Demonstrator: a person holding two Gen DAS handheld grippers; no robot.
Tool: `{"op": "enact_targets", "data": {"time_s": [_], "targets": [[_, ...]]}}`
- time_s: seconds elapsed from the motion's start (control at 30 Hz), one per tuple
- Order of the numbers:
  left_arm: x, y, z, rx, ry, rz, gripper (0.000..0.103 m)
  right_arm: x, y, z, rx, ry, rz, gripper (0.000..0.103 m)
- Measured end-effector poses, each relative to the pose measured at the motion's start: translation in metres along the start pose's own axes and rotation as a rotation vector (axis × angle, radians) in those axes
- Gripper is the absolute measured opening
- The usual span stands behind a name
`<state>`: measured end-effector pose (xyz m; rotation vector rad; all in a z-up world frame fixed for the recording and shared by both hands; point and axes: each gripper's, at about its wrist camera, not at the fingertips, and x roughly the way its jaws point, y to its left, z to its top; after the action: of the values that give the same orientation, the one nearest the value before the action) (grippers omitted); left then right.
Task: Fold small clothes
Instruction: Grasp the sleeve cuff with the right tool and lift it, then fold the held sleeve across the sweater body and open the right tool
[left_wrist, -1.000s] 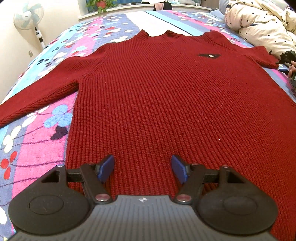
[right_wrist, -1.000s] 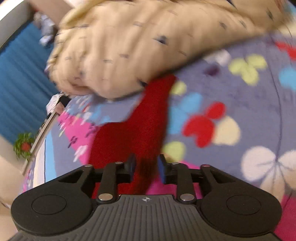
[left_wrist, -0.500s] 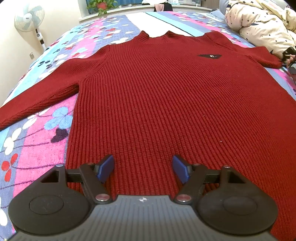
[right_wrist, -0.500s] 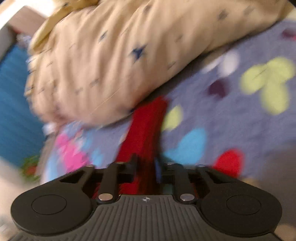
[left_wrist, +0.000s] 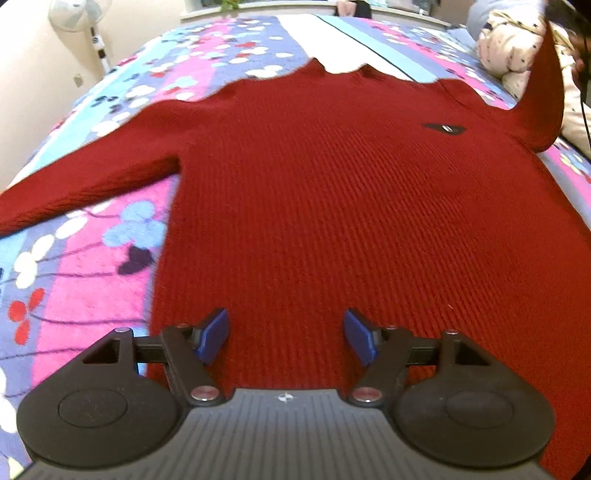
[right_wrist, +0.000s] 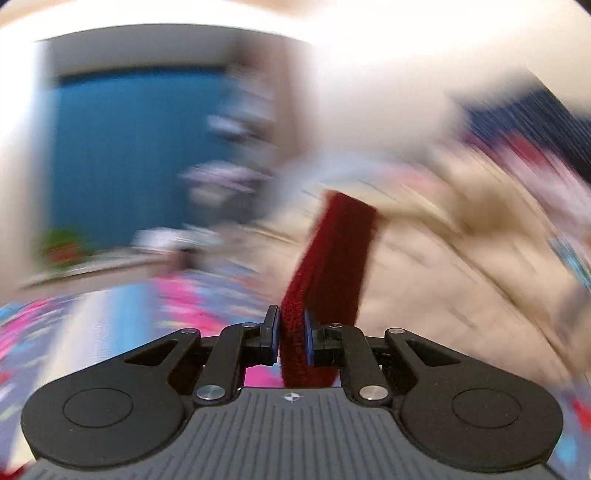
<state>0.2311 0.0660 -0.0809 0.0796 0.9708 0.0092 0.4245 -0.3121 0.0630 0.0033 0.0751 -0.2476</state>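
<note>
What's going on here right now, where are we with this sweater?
A red sweater lies spread face up on a floral bedspread. The right gripper is shut on the cuff of one sleeve and holds it up off the bed; in the left wrist view that sleeve stands raised beside a cream duvet. The left gripper hovers open over the hem, gripping nothing. The other sleeve lies flat. No fold is laid yet.
</note>
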Motion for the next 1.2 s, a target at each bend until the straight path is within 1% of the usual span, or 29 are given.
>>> {"op": "enact_targets", "data": {"time_s": [0.07,0.1,0.13,0.17,0.2,0.23,0.27,0.3,0.33,0.37,0.4,0.47,0.53,0.57,0.63,0.7,0.73,0.77,0.8,0.83,0.87,0.9,0.97,1.0,1.1,1.2], "targets": [[-0.003,0.007,0.005,-0.033,-0.005,0.003,0.074,-0.035,0.063,-0.004,-0.075,-0.021,0.185,0.014],[-0.005,0.012,0.007,-0.057,-0.006,-0.004,0.074,-0.051,0.094,-0.011,-0.097,0.001,0.281,0.015],[-0.007,0.015,0.009,-0.073,-0.008,-0.011,0.074,-0.063,0.123,-0.02,-0.107,0.056,0.376,0.017],[-0.009,0.018,0.011,-0.087,-0.011,-0.018,0.074,-0.07,0.151,-0.034,-0.113,0.156,0.474,0.027],[-0.011,0.02,0.013,-0.095,-0.012,-0.021,0.074,-0.074,0.178,-0.053,-0.134,0.299,0.572,0.035],[-0.013,0.021,0.015,-0.099,-0.014,-0.024,0.074,-0.076,0.197,-0.073,-0.16,0.42,0.631,0.047],[-0.015,0.022,0.016,-0.103,-0.017,-0.029,0.074,-0.078,0.213,-0.094,-0.196,0.56,0.676,0.047],[-0.017,0.023,0.018,-0.109,-0.017,-0.036,0.074,-0.081,0.22,-0.112,-0.213,0.671,0.698,0.047],[-0.018,0.024,0.02,-0.117,-0.019,-0.041,0.074,-0.086,0.22,-0.121,-0.203,0.722,0.698,0.046],[-0.021,0.027,0.022,-0.129,-0.022,-0.048,0.074,-0.096,0.215,-0.123,-0.175,0.742,0.689,0.046],[-0.023,0.029,0.023,-0.138,-0.026,-0.053,0.074,-0.104,0.202,-0.121,-0.133,0.753,0.685,0.046],[-0.028,0.032,0.026,-0.154,-0.037,-0.069,0.074,-0.116,0.173,-0.109,-0.092,0.757,0.69,0.047],[-0.032,0.032,0.027,-0.157,-0.05,-0.081,0.074,-0.126,0.136,-0.093,-0.111,0.74,0.664,0.048],[-0.032,0.032,0.028,-0.158,-0.055,-0.086,0.074,-0.134,0.117,-0.085,-0.134,0.73,0.631,0.049],[-0.033,0.032,0.028,-0.173,-0.063,-0.101,0.07,-0.136,0.084,-0.076,-0.148,0.728,0.55,0.049],[-0.034,0.031,0.027,-0.182,-0.082,-0.117,0.064,-0.136,0.047,-0.077,-0.098,0.747,0.462,0.052],[-0.034,0.03,0.027,-0.181,-0.095,-0.12,0.061,-0.136,0.033,-0.084,-0.083,0.765,0.424,0.053],[-0.035,0.028,0.026,-0.179,-0.114,-0.121,0.052,-0.135,0.02,-0.091,-0.07,0.775,0.373,0.053],[-0.036,0.026,0.026,-0.169,-0.134,-0.117,0.047,-0.136,0.007,-0.101,-0.051,0.771,0.333,0.053],[-0.039,0.024,0.025,-0.155,-0.158,-0.111,0.046,-0.135,0.002,-0.111,-0.041,0.783,0.305,0.053],[-0.042,0.022,0.025,-0.14,-0.185,-0.105,0.041,-0.129,-0.001,-0.119,-0.054,0.842,0.254,0.052],[-0.044,0.019,0.026,-0.123,-0.211,-0.107,0.038,-0.125,-0.004,-0.117,-0.055,0.869,0.2,0.05],[-0.045,0.017,0.03,-0.1,-0.249,-0.114,0.036,-0.123,-0.01,-0.105,0.004,0.767,0.228,0.048],[-0.043,0.016,0.035,-0.094,-0.264,-0.115,0.036,-0.121,-0.01,-0.102,-0.001,0.751,0.245,0.048],[-0.03,0.015,0.061,-0.088,-0.3,-0.103,0.036,-0.113,-0.008,-0.1,-0.047,0.752,0.242,0.048],[-0.007,0.014,0.096,-0.094,-0.327,-0.09,0.036,-0.103,-0.011,-0.1,-0.008,0.779,0.24,0.048]]}}
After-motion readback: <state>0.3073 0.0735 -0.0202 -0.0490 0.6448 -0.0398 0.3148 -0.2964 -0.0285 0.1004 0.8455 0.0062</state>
